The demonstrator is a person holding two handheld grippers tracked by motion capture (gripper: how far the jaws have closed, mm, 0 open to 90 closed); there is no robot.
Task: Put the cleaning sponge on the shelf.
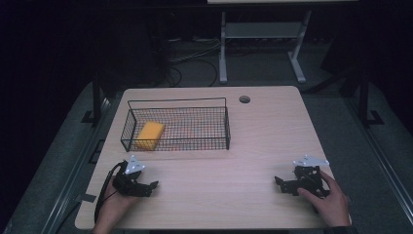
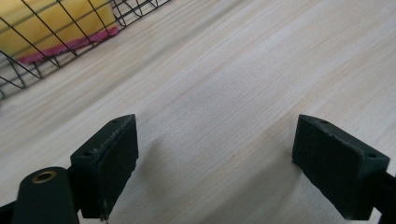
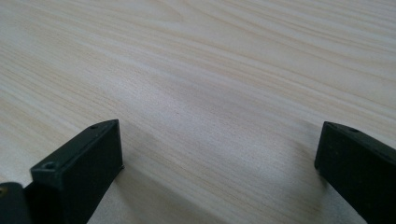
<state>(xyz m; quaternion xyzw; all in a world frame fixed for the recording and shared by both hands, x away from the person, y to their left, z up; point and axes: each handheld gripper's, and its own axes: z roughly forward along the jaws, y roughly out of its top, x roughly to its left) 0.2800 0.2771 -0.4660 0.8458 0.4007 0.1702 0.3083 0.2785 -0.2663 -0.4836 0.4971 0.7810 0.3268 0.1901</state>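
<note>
A yellow sponge [image 1: 149, 135] with a pink underside lies in the left end of a black wire basket [image 1: 214, 145] at the table's back left; the left gripper view catches the sponge [image 2: 60, 23] behind the basket's mesh [image 2: 28, 74]. My left gripper [image 1: 152, 186] rests low on the table near the front left edge, jaws wide apart over bare wood, nothing between them [image 2: 215, 158]. At the front right, my right gripper [image 1: 278, 183] sits on the table in a person's hand, open and empty [image 3: 219, 158]. Both point toward the table's middle.
The light wooden table [image 1: 234, 161] has a round cable hole [image 1: 244, 99] at the back. A white desk frame [image 1: 263, 34] and cables stand on the dark floor beyond the far edge. The left gripper's cable [image 1: 103, 187] loops by the front left edge.
</note>
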